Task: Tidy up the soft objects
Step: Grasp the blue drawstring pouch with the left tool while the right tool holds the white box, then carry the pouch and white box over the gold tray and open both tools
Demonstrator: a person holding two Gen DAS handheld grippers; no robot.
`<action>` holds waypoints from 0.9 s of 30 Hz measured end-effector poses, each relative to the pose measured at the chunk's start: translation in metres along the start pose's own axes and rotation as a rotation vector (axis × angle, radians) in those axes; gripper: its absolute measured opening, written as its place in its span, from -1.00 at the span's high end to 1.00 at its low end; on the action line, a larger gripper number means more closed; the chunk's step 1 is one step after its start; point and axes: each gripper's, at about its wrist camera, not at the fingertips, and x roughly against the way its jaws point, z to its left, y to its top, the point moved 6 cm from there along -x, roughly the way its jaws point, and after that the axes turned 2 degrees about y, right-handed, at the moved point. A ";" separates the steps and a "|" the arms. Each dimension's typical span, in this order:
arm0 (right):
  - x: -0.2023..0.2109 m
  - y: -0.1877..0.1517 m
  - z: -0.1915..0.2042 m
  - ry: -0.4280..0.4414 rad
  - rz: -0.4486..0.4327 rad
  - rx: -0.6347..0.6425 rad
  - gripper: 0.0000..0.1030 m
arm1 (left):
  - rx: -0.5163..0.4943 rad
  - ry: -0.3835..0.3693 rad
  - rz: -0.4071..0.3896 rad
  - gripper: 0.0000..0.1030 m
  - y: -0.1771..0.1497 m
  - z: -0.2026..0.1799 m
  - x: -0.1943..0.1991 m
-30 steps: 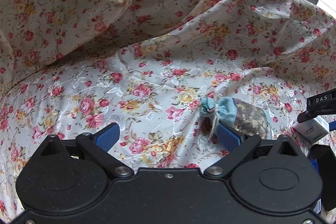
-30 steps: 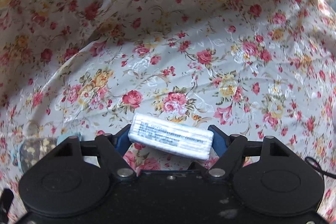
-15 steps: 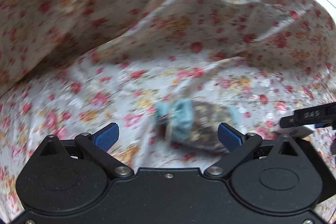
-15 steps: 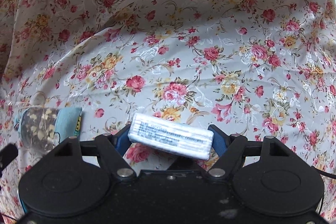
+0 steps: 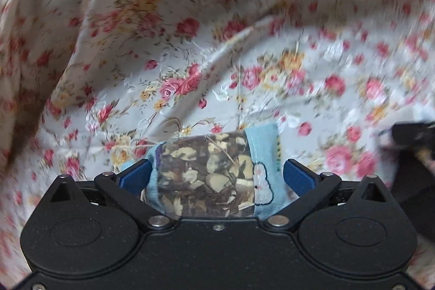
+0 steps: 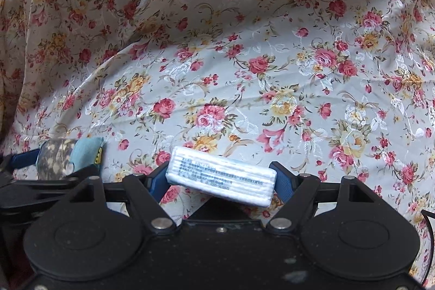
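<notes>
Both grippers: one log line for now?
left gripper: opening, around blue herb sachet | right gripper: holding white tissue pack

The left gripper (image 5: pixel 217 175) sits low in the frame's centre, pointing steeply down — its blue pads spread wide and opening, straddling a pouch (image 5: pixel 212 178) without visibly pressing it. The right gripper (image 6: pixel 221 178) sits at bottom centre, pads clamped on the ends of a white packet (image 6: pixel 220 175).

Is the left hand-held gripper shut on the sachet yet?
No, its jaws are opening: the left hand-held gripper straddles the sachet, with gaps at both pads.
</notes>
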 end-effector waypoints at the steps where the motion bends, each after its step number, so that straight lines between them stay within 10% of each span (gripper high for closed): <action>1: 0.000 -0.001 0.000 0.001 -0.003 0.005 -0.47 | -0.030 0.030 0.012 -0.94 0.001 -0.003 -0.004; 12: -0.003 -0.003 -0.001 0.016 -0.011 0.019 -0.49 | 0.191 -0.081 -0.069 -0.93 -0.002 0.021 0.021; 21: -0.003 -0.007 -0.001 0.018 -0.011 0.018 -0.52 | 0.035 0.024 -0.017 -0.95 0.007 0.003 -0.004; 27: -0.003 -0.009 0.000 0.018 -0.013 0.025 -0.51 | 0.057 -0.059 -0.032 -0.83 0.009 0.008 -0.011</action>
